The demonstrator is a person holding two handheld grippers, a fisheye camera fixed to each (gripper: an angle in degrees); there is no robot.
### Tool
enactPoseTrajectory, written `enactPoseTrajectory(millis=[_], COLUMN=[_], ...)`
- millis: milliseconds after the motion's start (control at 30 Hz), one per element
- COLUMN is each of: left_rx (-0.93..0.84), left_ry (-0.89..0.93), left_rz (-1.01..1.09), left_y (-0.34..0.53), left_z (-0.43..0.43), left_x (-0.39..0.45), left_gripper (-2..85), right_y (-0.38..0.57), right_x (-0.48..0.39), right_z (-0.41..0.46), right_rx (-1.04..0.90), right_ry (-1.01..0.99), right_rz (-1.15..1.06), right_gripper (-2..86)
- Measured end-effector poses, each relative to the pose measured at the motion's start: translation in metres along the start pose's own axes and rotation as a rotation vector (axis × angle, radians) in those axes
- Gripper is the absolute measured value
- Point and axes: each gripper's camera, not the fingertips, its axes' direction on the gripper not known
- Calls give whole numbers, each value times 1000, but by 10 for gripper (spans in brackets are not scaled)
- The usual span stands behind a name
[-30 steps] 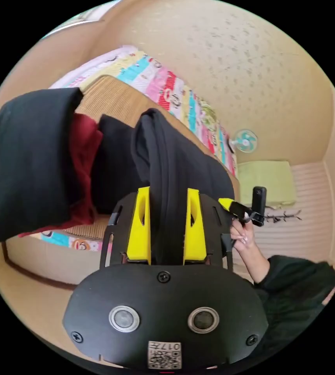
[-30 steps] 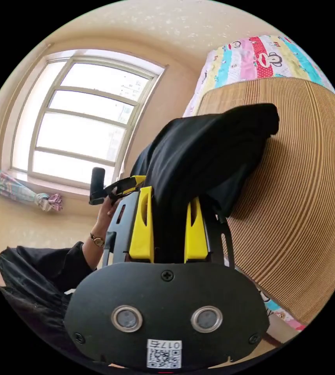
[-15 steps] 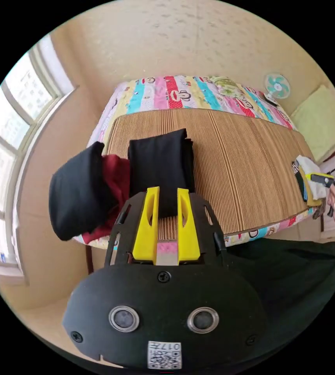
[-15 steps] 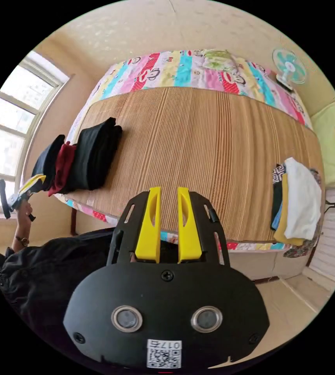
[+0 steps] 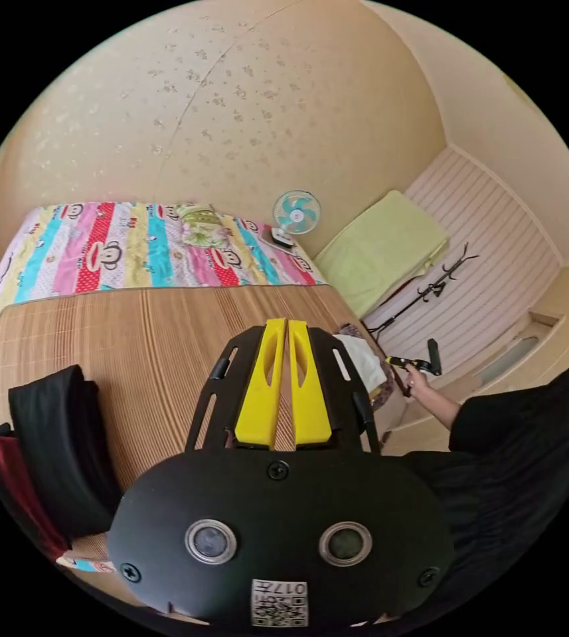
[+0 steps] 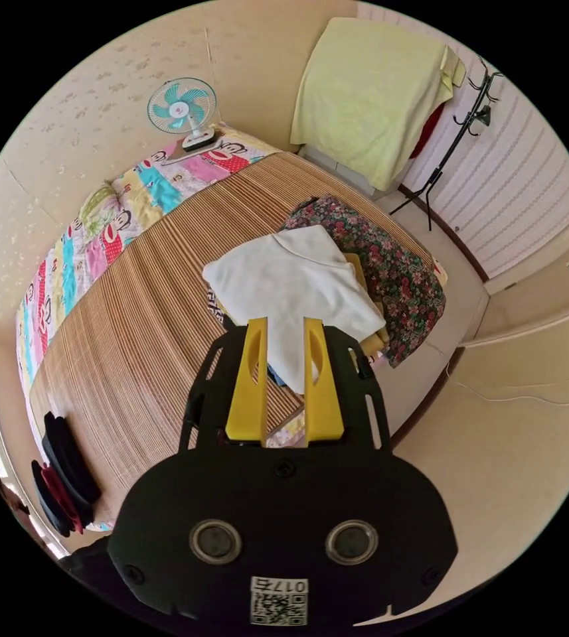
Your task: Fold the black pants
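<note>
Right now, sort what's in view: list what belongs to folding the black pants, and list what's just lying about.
Job:
- folded black pants, at the mat's end
- left gripper, jaws together, empty
- right gripper, jaws apart, empty

Lying about:
- white garment atop a pile
- floral cloth
- dark red garment
- fan
- woven mat

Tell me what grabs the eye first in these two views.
The white folded garment tops a pile of clothes at one end of the ribbed straw bed mat, just beyond the open yellow-jawed right gripper. At the mat's other end sit the folded black pants, beside the empty left gripper, its jaws almost closed.
</note>
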Motion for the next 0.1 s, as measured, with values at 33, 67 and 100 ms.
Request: enactPoseTrajectory(millis=[33,67,100], left_rx=[-46,-109,-142], left_ry=[66,93,97], left_rz=[27,28,20], left_y=[-4,-8,-9], left_z=[15,30,37], left_x=[3,5,6], left_gripper=[-4,-5,-5], right_y=[-21,-41,-51], right_x=[15,31,39], right_z=[15,27,33], right_rx=[-34,-56,-68], right_ry=[12,20,21], right_rz=[7,23,32], right_gripper=[98,103,104])
